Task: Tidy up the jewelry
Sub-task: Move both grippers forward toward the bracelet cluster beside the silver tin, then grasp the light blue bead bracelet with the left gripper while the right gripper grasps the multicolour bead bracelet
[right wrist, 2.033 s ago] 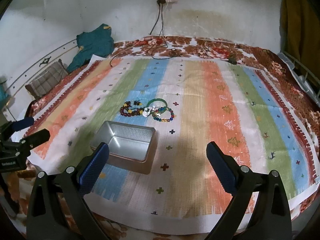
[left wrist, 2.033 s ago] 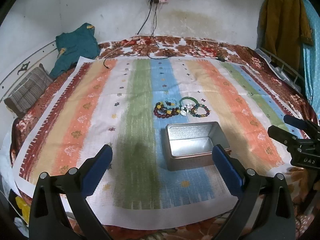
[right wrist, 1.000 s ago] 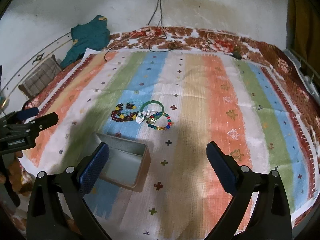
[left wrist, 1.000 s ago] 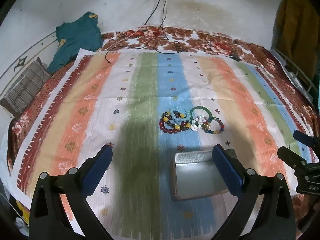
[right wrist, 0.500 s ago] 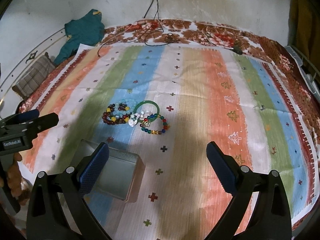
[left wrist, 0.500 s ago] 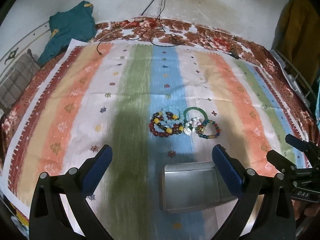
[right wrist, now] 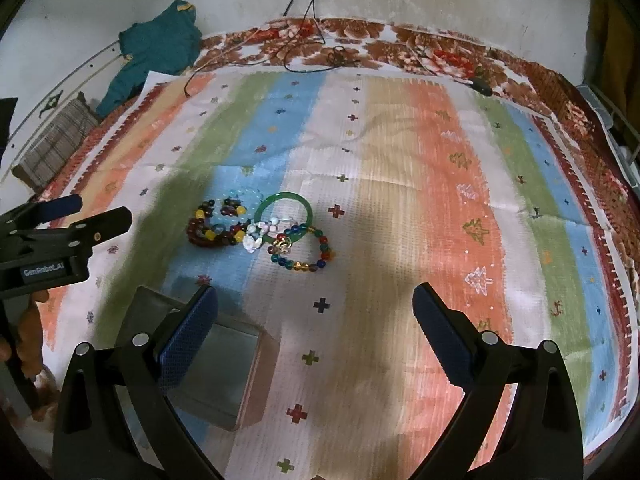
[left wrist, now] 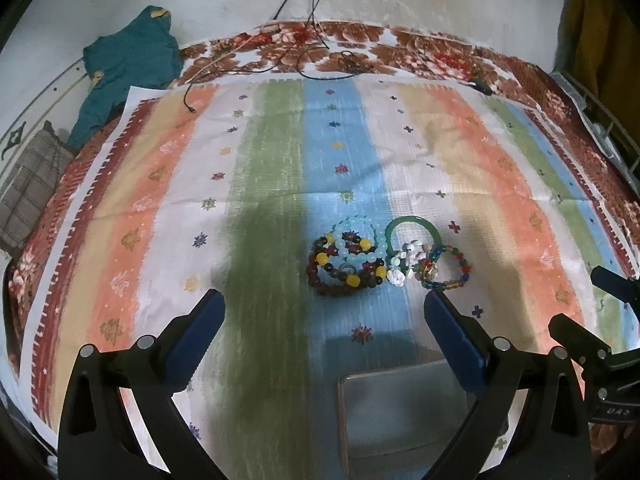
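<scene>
1. Hovering above the near edge of a striped cloth [left wrist: 460,152] spread over a bed, the left gripper [left wrist: 324,320] had its two blue-padded fingers [left wrist: 196,332] spread wide, with nothing between them.
2. The right gripper [right wrist: 316,320] hung over the same near edge, its fingers [right wrist: 436,332] equally wide apart and empty.
3. A cluster of jewelry lay near the middle of the cloth, on its blue and white stripes, beyond both grippers and touched by neither.
4. In that cluster, a green bangle [left wrist: 412,228] lay flat, with a small white beaded piece [left wrist: 404,264] resting across its near rim.
5. Left of the bangle, a pale blue bead bracelet [left wrist: 356,244] overlapped a dark red and yellow bead bracelet [left wrist: 340,272].
6. Right of the bangle, a multicoloured bead bracelet [left wrist: 448,272] with a gold charm touched the bangle's near side.
7. An open metal tin [left wrist: 404,412] sat on the cloth closer to its near edge than the jewelry, apart from the cluster; the frames were too blurred to show its inside clearly.
8. In the right wrist view, the tin [right wrist: 216,364] lay partly behind the right gripper's left finger.
9. A teal garment [left wrist: 128,68] was heaped at the far left corner of the bed, against the wall.
10. Dark cables [left wrist: 312,20] ran down the wall onto the flowered blanket [left wrist: 400,48] along the far edge.
</scene>
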A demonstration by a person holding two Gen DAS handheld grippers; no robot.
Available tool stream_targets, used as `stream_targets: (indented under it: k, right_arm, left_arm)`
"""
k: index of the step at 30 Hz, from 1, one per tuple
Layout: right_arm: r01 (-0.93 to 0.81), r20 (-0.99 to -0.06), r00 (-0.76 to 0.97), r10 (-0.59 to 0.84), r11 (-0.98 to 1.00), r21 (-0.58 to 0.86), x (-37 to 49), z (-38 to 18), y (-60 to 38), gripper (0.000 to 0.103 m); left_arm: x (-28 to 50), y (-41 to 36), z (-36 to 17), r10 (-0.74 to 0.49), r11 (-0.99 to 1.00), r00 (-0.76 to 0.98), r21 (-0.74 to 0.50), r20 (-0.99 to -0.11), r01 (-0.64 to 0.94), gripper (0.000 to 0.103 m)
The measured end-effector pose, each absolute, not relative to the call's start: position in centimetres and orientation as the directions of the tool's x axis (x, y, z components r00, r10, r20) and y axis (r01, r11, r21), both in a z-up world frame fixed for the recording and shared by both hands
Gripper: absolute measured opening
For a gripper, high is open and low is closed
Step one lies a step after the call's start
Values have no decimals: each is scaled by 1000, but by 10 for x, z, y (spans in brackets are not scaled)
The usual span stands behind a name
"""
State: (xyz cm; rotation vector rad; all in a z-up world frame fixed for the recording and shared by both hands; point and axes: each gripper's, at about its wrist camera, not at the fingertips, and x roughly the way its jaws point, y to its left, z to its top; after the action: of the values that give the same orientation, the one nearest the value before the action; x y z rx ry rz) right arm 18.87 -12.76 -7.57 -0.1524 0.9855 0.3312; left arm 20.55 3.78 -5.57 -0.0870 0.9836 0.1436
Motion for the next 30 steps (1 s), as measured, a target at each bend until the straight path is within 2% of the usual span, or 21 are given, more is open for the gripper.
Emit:
stream_targets:
  k: [26,30]
  right_arm:
    - [-313,-885,432,174,949,34,242,-119,-119,99]
    - [-311,-894,417,164,950,29,251,-129,-116,98]
  left_arm:
    - [275,51,-103,57,992,460,0,-886,-124,97]
    - [286,53,-113,42,993,434,-12,-900,-121,90]
